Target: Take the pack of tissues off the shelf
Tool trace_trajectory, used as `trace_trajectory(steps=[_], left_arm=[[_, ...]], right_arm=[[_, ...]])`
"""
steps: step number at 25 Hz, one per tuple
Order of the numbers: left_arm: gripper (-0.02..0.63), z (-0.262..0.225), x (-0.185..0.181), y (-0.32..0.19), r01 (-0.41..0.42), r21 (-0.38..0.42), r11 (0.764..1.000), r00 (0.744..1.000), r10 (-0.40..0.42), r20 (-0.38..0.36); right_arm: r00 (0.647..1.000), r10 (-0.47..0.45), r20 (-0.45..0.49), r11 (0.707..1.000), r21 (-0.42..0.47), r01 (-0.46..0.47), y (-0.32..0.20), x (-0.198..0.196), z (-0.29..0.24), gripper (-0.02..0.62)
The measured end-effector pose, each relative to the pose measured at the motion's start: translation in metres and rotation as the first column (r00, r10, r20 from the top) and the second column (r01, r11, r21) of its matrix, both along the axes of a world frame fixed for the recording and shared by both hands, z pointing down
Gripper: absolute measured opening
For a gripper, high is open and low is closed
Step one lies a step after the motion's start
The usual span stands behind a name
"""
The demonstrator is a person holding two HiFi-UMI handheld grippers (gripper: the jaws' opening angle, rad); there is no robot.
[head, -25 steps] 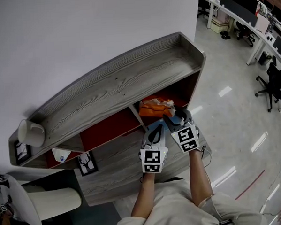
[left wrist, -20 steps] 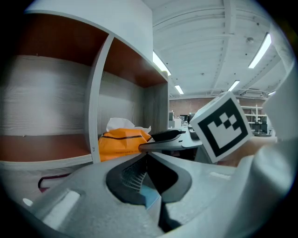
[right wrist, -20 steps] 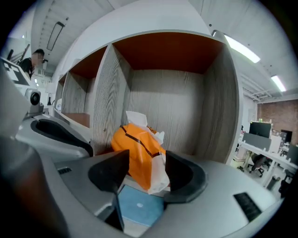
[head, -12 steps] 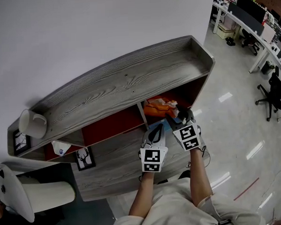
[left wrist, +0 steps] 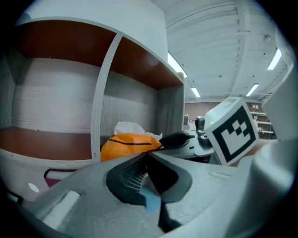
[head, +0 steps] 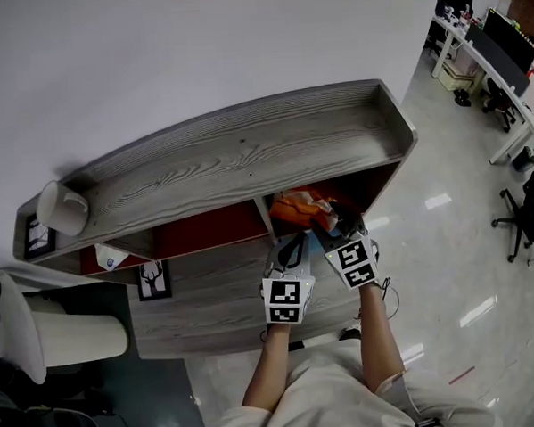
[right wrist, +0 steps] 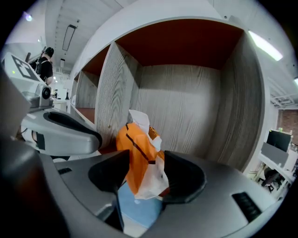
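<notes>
Fingers [right wrist: 182, 179] of right gripper [right wrist: 143, 173]: clamped on near end of pack of tissues [right wrist: 138, 148], pressing orange wrapper on one side and crumpled white end on the other. Fingers [left wrist: 125, 180] of left gripper [left wrist: 147, 155]: together tip to tip, holding nothing, parked just beside right gripper and outside the compartment.

Pack position: right-hand compartment of shelf [head: 246, 160], apparently down on its floor, close to divider [right wrist: 113, 100], with loose white tissue poking up from the top. Not yet clear of the opening, going by head view.

Step in hand (judged): drawing pack out of compartment.

Notes for clean execution:
- Seems to be gripping soft wrapper rather than firm body, so expect stretch or slip; hold pinch firm, pull slowly.
- Draw straight back along compartment floor, keeping off divider to avoid snagging wrapper on its edge.
- Lift only once past front lip; raising early risks catching loose tissue on compartment ceiling.
- Keep left gripper out of exit path, or open it and bring it under far end as support if sagging.
- Watch for wrapper peeling away and leaving contents behind; if so, stop and regrip deeper on body.
</notes>
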State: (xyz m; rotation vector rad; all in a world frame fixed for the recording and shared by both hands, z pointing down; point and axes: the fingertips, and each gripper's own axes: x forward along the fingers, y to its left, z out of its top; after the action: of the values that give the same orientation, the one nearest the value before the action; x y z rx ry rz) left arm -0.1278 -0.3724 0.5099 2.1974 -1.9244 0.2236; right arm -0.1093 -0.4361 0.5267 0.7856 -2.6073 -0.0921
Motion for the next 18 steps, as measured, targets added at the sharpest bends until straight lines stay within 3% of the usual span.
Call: trace_trajectory(steps=[10, 18], left_arm=[[0.009, -0.02, -0.003, -0.01, 0.128, 0.035, 0.991, 0.991, -0.127, -0.03], [0.011, -0.022, 0.007, 0.0, 0.162, 0.032, 0.986, 0.986, -0.161, -0.042]], right_arm=[[0.998, -0.054, 0.027, 0.997, -0.045, 0.055, -0.002, -0.006, 0.006, 0.136], [0.988, 0.026, 0.154, 0.991, -0.133, -0.005, -0.006, 0.01, 0.006, 0.076]])
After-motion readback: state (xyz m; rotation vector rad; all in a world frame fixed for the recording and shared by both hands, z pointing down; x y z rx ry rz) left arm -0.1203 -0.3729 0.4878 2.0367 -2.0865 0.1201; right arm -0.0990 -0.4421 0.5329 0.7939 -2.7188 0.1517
